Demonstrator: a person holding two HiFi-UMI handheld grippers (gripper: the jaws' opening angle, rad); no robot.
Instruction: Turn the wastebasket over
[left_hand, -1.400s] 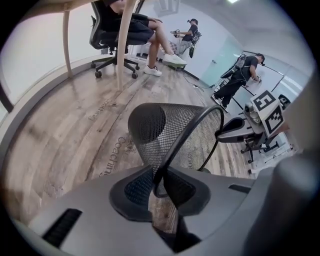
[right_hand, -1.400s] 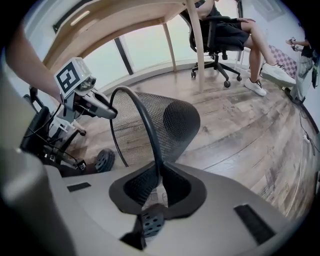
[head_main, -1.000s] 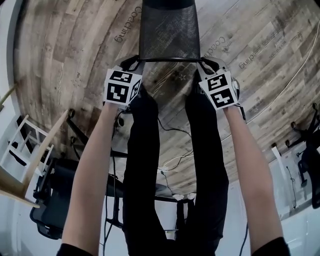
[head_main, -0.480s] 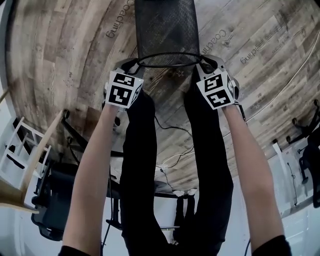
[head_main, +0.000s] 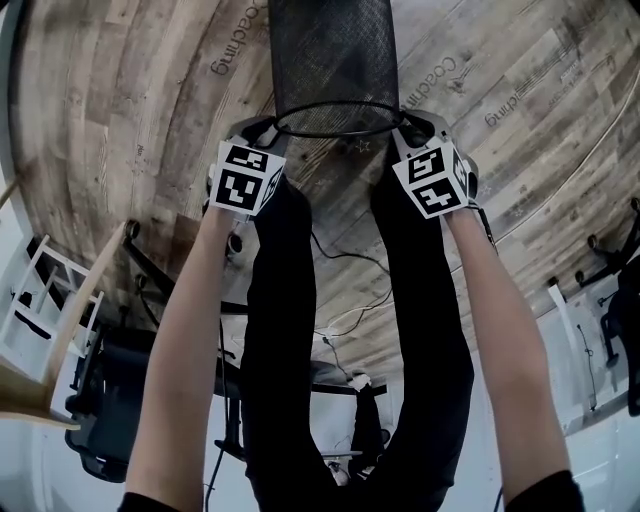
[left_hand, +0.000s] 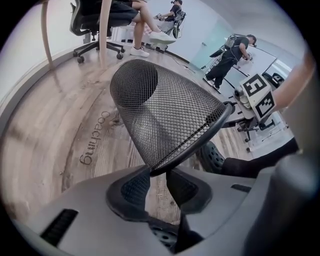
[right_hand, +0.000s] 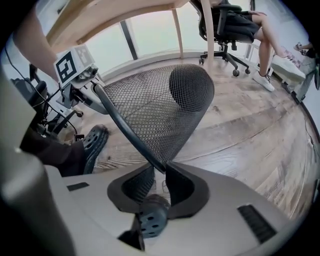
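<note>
Obs.: left tongs (left_hand: 159, 172) were closed on the rim (left_hand: 191, 150) of the black mesh wastebasket (head_main: 335, 60), with the wire ring caught between the two dark pads. The right tongs (right_hand: 159, 170) were likewise pinched on the rim at the opposite side, so the open mouth spanned the gap between the two tongs.

The basket lay tipped over. Its mouth faced back toward the tongs and its closed round base pointed away from them, out over the wooden floor (head_main: 130, 120). Whether any part of the mesh touched the floor could not be made out.

Both tongs pointed steeply down, level with each other. The person's legs (head_main: 285, 300) stood just behind them, and a dark perforated shoe (right_hand: 92, 142) sat on the floor beside the right tongs, under the mouth of the basket.
</note>
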